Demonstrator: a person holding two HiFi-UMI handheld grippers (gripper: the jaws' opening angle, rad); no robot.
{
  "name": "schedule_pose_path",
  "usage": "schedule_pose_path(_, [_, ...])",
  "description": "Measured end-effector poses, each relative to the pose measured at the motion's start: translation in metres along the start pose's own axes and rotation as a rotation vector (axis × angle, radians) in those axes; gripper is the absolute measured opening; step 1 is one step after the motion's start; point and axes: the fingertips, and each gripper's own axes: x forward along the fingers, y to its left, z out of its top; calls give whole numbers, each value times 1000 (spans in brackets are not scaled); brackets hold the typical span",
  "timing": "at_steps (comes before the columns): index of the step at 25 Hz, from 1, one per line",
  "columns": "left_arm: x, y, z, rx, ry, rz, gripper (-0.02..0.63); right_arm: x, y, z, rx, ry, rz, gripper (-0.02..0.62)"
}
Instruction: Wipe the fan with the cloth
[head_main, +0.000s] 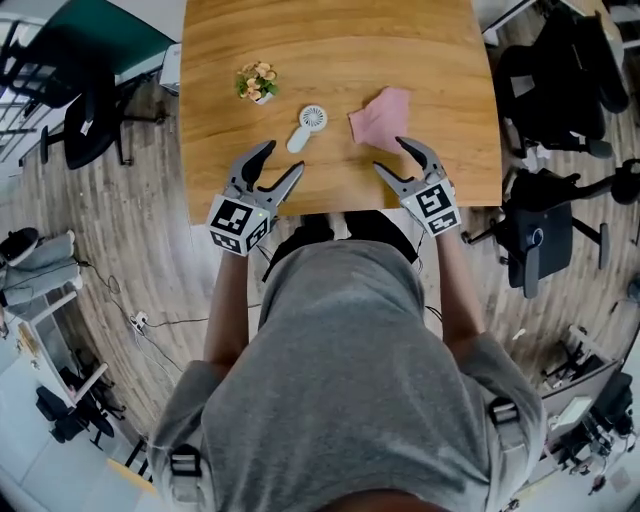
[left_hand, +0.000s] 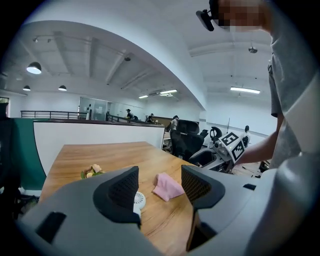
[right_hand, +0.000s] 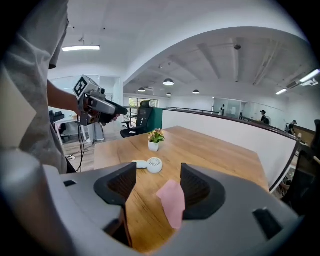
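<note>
Over the wooden surface (head_main: 330, 40), head view first: a small round white fan (head_main: 308, 125) with a stubby handle lies flat mid-surface. A crumpled pink cloth (head_main: 382, 115) sits just right of it, and a little white pot of flowers (head_main: 258, 82) stands to the far left. Left gripper (head_main: 283, 157) and right gripper (head_main: 389, 154) hover at the near edge. Left gripper view now: ribbed dark pads well apart, nothing between them, fan and cloth lying beyond. Right gripper view: jaws wide too, empty, the soft cloth on the wood grain just ahead.
</note>
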Motion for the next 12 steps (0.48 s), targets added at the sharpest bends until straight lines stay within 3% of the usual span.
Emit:
schedule_pose_path(3, [14, -1, -1, -15, 8, 53, 275, 5, -15, -5, -27, 6, 54, 285])
schedule_pose_path(12, [41, -14, -23, 54, 125, 158, 278, 17, -29, -26, -121, 36, 174, 287])
